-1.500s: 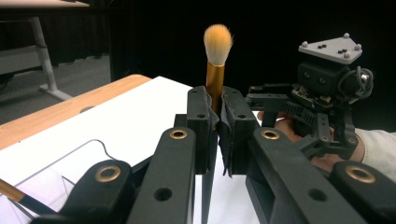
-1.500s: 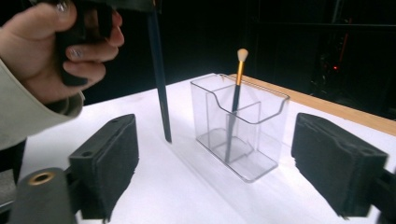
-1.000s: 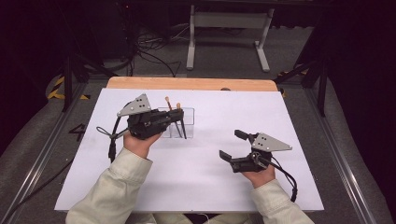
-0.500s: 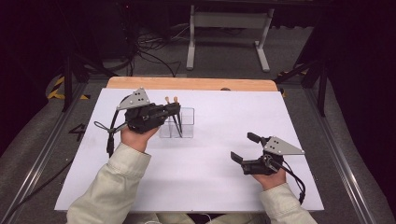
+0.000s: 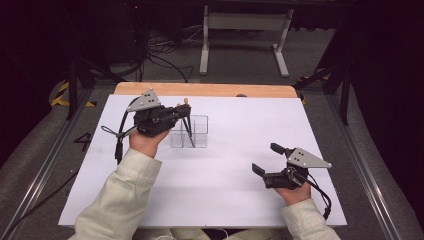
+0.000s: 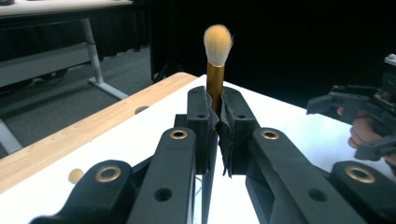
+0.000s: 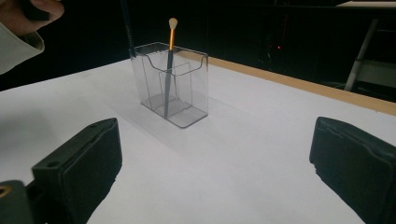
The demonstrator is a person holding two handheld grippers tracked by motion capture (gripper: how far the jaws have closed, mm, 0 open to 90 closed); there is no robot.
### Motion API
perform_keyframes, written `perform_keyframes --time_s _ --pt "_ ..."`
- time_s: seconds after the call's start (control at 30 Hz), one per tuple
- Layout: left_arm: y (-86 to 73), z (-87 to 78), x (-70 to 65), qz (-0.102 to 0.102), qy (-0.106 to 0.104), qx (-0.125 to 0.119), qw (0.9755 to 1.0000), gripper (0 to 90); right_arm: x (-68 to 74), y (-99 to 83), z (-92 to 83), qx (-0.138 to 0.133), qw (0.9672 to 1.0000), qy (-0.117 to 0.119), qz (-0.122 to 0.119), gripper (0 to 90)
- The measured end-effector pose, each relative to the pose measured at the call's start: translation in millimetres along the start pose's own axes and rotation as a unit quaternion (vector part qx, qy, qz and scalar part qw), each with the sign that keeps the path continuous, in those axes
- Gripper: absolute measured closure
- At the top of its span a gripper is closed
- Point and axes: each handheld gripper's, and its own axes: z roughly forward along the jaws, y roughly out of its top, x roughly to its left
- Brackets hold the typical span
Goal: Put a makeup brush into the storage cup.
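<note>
— Brush (image 6: 217, 70) first: where is it?

— Upright, clamped between the jaws of the left gripper (image 6: 216, 119), gold collar and pale bristles poking above the pads. In the high view the left gripper (image 5: 184, 111) sits over the clear holder (image 5: 200, 131) on the white table (image 5: 220, 195), and the brush handle reaches down into it.

— And the other tool?

— The right gripper (image 5: 270, 159) rests near the table's right side, well apart from the holder (image 7: 184, 88). Its jaws stand wide apart, nothing between them.
</note>
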Motion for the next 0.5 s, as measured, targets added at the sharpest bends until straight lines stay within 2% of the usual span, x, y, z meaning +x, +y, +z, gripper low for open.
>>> perform_keyframes --time_s 0.4,0.5 --pt "-1.8 4.9 9.5 0.007 0.037 -0.013 0.9992 83.4 -0.7 -3.0 -7.6 0.000 1.0000 -0.006 0.005 2.9" --pt "-2.3 5.0 11.9 0.005 0.041 -0.016 0.9990 83.4 -0.8 -3.4 -8.2 0.001 1.0000 -0.005 0.006 2.9"
